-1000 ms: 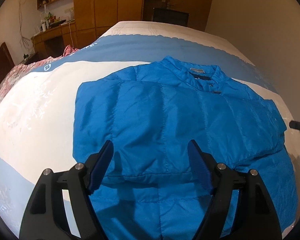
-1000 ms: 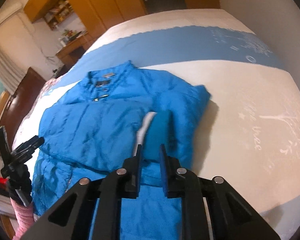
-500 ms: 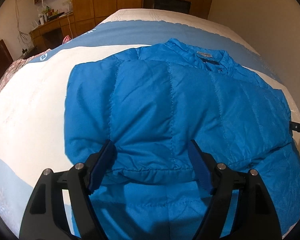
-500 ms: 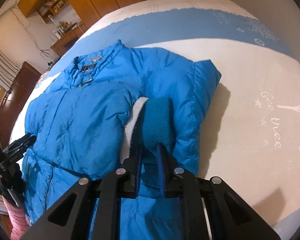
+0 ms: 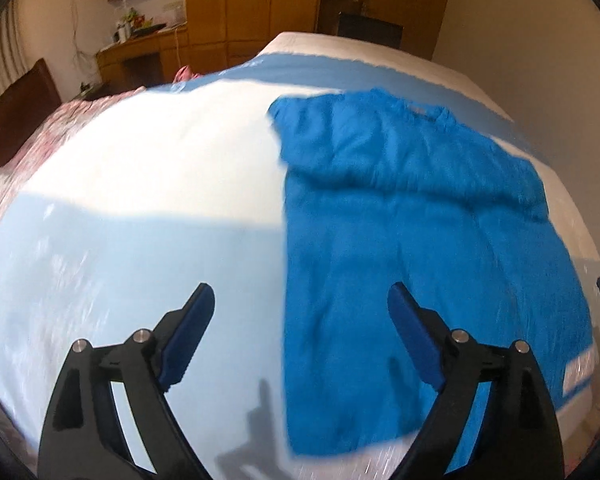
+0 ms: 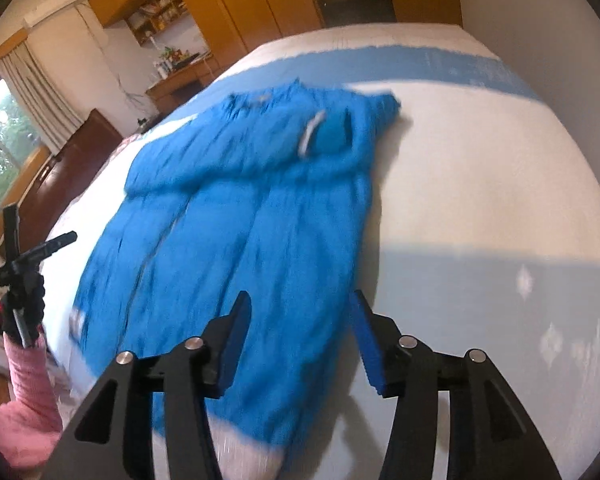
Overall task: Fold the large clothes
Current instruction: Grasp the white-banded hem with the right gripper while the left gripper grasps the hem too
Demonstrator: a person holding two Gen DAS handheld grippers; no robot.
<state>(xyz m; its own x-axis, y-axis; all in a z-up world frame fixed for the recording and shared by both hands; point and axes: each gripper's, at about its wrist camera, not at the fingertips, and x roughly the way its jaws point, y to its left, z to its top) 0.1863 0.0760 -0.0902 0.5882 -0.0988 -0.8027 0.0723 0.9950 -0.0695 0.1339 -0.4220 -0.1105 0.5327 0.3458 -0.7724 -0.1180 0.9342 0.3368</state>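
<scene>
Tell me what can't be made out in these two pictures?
- Jacket label and zip: both views, motion blur.
- Jacket's near hem: right wrist view, hidden behind the right tongs.
- Shelf contents: both views, too small.
- Sleeve wearer: right wrist view, cut off by the edge.

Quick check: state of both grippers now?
Left gripper: opening, empty, over the bed beside the blue puffer jacket.
Right gripper: opening, empty, above the jacket.

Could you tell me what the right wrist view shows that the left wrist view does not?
Only the right wrist view shows the window, the pink sleeve and the jacket's folded-in cuff. Only the left wrist view shows the floral quilt. Both show the blue jacket on the bed, with each gripper empty and opening.
</scene>
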